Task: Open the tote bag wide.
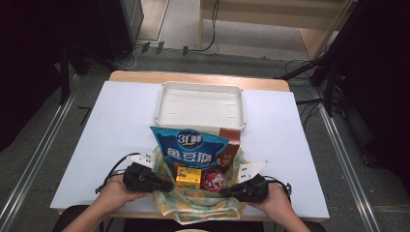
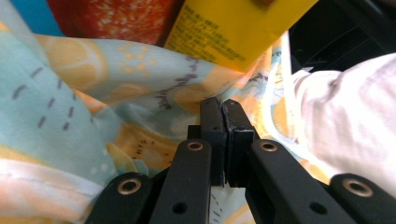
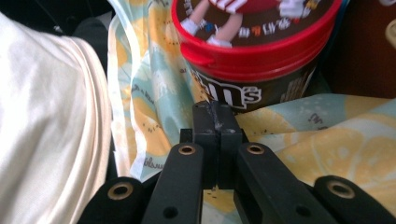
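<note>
A pale cloth bag printed with yellow lemons [image 1: 193, 200] is seen at the near edge of the white table [image 1: 121, 125], filled with snacks. Its fabric is pinched by the closed left gripper [image 2: 222, 112] and closed right gripper [image 3: 215, 114].

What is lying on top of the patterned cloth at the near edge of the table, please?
On the patterned cloth sit a blue snack bag, a yellow box, a red-lidded candy tub and a brown packet. The bag may cover more.
</note>
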A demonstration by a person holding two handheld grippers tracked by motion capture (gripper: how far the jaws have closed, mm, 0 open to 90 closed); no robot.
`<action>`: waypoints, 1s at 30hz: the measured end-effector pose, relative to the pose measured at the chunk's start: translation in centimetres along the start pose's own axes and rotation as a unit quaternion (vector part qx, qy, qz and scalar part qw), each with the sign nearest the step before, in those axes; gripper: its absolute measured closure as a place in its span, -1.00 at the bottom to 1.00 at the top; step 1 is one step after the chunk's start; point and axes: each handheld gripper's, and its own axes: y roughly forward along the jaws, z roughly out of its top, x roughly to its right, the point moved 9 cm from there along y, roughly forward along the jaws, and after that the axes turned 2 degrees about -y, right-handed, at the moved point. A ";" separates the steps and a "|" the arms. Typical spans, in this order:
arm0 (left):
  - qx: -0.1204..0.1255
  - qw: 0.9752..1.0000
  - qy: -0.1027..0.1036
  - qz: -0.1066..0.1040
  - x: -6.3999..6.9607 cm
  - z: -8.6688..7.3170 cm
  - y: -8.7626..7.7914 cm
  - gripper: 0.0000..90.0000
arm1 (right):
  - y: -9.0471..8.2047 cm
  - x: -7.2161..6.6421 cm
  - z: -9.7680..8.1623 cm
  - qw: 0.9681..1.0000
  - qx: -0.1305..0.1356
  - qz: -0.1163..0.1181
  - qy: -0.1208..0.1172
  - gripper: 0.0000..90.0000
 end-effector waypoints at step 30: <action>0.038 0.998 -0.012 0.056 -0.1 2.6 -5.7 0.52 | -4.8 0.0 1.2 0.999 0.039 -0.017 0.031 0.56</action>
